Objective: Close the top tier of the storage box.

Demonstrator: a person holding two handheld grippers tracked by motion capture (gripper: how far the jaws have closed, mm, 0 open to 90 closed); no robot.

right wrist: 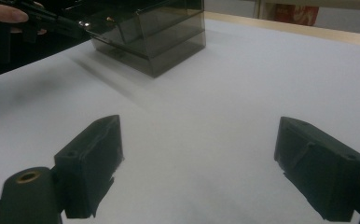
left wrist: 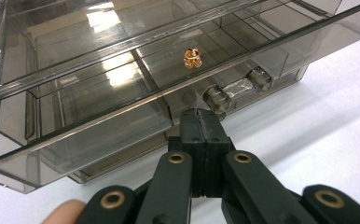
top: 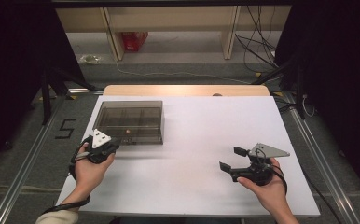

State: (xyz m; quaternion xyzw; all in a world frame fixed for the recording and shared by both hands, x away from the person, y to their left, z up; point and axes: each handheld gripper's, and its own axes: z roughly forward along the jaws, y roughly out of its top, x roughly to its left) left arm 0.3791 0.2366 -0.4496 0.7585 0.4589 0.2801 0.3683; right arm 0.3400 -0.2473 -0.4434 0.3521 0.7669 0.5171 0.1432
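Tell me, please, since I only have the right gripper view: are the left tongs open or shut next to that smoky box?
Observer: The left tongs are shut, jaws pressed together, in front of the box's lower drawer.
Operator: Thank you. Is there something to pull on there?
Observer: Yes, the left gripper view shows two clear round knobs on the drawer front; the nearer knob sits just right of the jaw tips.
Operator: Is anything inside the box?
Observer: A small orange-gold object lies in one compartment, seen through the lid.
Operator: And where are my right tongs on the table?
Observer: In the high view the right tongs are open over bare white table, well right of the box.
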